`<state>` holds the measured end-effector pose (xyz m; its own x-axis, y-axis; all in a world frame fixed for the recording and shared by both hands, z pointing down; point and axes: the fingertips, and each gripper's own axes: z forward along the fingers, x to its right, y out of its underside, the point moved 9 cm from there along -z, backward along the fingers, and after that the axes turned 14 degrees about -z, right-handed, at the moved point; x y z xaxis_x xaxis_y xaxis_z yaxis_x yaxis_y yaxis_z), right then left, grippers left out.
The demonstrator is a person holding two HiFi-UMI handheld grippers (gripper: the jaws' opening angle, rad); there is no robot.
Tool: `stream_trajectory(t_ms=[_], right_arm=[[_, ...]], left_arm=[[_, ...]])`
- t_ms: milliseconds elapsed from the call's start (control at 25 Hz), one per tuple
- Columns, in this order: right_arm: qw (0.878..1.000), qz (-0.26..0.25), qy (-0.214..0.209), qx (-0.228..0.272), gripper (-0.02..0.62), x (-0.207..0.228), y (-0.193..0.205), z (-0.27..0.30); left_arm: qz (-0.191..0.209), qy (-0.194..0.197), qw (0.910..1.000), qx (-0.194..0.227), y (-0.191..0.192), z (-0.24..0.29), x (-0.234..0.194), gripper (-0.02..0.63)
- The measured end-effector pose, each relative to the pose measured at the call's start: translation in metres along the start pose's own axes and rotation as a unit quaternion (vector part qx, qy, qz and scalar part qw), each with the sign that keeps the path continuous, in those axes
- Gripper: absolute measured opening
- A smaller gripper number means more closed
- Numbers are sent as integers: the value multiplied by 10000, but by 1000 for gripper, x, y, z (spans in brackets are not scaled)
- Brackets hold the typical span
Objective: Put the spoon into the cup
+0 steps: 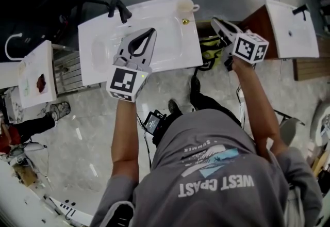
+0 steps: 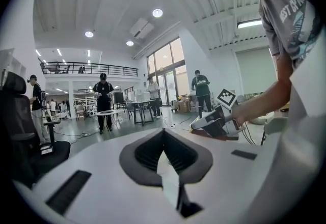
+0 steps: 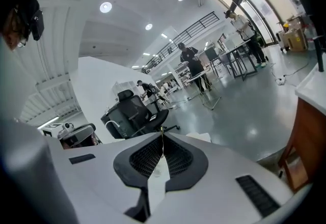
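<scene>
- Left gripper: jaws closed, empty, above a white sink.
- Right gripper: jaws closed, empty, beside the sink.
- Cup stands on the sink's far right corner, with a small gold item near it.

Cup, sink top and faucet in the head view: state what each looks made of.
Cup: off-white and smooth, plastic or glazed ceramic; too small to tell which.
Sink top: glossy white, one seamless piece with a moulded basin, so likely ceramic or cast resin.
Faucet: matt black with no shine, probably coated metal.
</scene>
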<state>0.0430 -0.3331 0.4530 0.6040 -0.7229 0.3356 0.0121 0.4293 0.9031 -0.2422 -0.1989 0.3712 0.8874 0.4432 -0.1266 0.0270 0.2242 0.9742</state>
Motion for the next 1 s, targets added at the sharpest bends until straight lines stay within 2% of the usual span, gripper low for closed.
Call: stream_trajectory(t_ms=[480,1000], right_arm=[[9968,-772,217,-1,32,5,-39,19],[9932,-1000,328,-498,32,39,-28,70]], left_arm=[[52,-137,9997,177,-11,2,-14,2],[-127,-303,9994,47,2,19,-31,2]])
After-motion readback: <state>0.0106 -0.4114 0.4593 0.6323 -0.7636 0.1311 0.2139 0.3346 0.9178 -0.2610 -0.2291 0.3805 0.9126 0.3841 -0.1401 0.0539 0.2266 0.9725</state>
